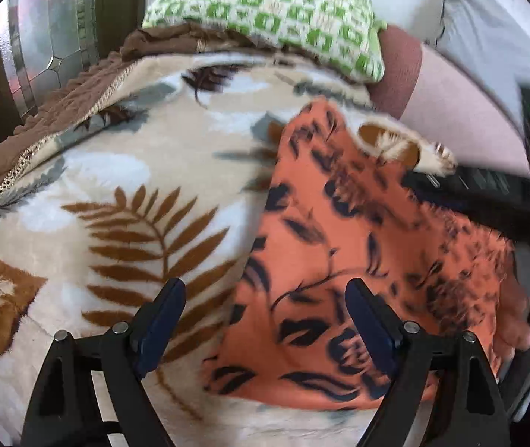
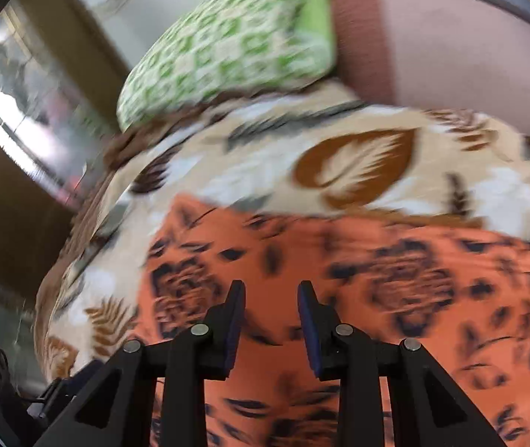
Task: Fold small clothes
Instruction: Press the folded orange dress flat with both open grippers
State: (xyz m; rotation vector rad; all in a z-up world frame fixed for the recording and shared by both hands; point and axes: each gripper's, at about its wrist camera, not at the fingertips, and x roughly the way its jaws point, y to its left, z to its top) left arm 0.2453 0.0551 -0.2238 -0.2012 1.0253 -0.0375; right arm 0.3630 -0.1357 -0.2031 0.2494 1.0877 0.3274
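An orange garment with a black floral print [image 1: 339, 260] lies on a cream blanket with brown leaf prints [image 1: 116, 205]. My left gripper [image 1: 265, 294] is open above the garment's left edge, holding nothing. In the right wrist view the garment [image 2: 395, 279] fills the lower half, on the blanket [image 2: 265, 156]. My right gripper [image 2: 271, 298] hovers over it with its jaws partly apart and nothing between them. The other gripper's dark body [image 1: 488, 193] shows blurred over the garment's right side in the left wrist view.
A green and white patterned pillow [image 1: 272, 18] lies at the bed's far end, also in the right wrist view [image 2: 227, 44]. A pink and brown cushion [image 1: 444, 85] sits to its right. A window [image 1: 49, 37] is at far left. The blanket's brown border [image 1: 60, 108] marks the left edge.
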